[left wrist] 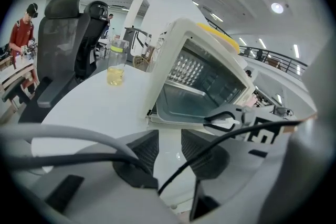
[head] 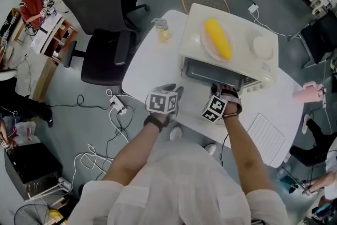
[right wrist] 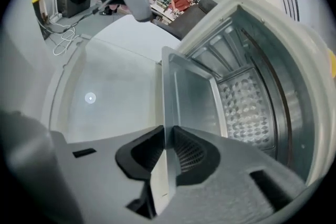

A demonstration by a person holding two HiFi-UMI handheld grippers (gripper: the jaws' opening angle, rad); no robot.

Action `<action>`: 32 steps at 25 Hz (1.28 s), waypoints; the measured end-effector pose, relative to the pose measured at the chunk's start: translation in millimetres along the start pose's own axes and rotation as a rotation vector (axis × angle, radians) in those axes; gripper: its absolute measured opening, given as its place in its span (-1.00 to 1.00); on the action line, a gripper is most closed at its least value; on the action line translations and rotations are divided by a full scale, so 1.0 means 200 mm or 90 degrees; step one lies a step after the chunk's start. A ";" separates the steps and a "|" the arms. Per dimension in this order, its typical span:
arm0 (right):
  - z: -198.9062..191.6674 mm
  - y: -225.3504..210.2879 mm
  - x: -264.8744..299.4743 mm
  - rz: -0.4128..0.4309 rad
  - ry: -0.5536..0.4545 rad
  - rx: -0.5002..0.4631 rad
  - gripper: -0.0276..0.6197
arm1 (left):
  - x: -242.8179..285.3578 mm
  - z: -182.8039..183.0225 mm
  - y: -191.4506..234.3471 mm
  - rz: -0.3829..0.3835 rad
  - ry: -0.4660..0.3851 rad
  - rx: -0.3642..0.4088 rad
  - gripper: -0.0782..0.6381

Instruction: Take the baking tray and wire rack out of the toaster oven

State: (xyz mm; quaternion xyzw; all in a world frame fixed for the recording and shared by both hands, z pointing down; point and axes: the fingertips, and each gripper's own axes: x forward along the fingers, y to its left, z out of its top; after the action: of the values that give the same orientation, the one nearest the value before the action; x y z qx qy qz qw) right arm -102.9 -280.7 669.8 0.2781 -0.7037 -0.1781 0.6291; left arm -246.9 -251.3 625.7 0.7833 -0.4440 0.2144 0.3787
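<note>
Now | baking tray [right wrist: 191, 97] rim pinched in right tool [right wrist: 168, 134] | left tool [left wrist: 169, 139] agape

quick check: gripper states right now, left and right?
Left gripper: open, nothing between the jaws.
Right gripper: closed on the baking tray rim.

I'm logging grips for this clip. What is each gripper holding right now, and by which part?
The right gripper is shut on the baking tray, pinching the thin rim nearest the person. The left gripper is open and holds nothing.
</note>
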 end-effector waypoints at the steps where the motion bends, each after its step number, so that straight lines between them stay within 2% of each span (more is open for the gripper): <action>1: 0.00 0.03 -0.02 0.001 -0.002 0.001 -0.74 | 0.01 0.00 0.01 0.004 0.002 -0.001 -0.42; 6: 0.01 0.17 -0.11 0.014 -0.011 0.007 -0.73 | 0.07 0.03 0.05 0.026 0.010 -0.012 -0.40; 12: 0.03 0.28 -0.18 0.025 -0.028 0.020 -0.73 | 0.17 0.03 0.07 0.036 0.043 0.008 -0.37; 19: 0.04 0.29 -0.22 0.034 -0.041 0.026 -0.73 | 0.28 0.00 0.04 0.039 0.088 0.041 -0.38; 26: 0.04 0.28 -0.23 0.037 -0.050 0.034 -0.73 | 0.30 0.00 0.06 0.043 0.122 0.035 -0.46; 28: 0.03 0.30 -0.24 0.047 -0.050 0.034 -0.73 | 0.29 -0.01 0.05 0.044 0.131 0.020 -0.48; 32: 0.02 0.32 -0.27 0.059 -0.059 0.058 -0.72 | 0.27 -0.05 0.06 0.044 0.146 -0.039 -0.58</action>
State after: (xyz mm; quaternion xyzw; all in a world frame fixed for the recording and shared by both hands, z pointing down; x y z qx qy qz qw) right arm -114.9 -198.1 666.3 0.2647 -0.7517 -0.1293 0.5900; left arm -229.5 -275.3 673.2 0.7257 -0.4314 0.3015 0.4432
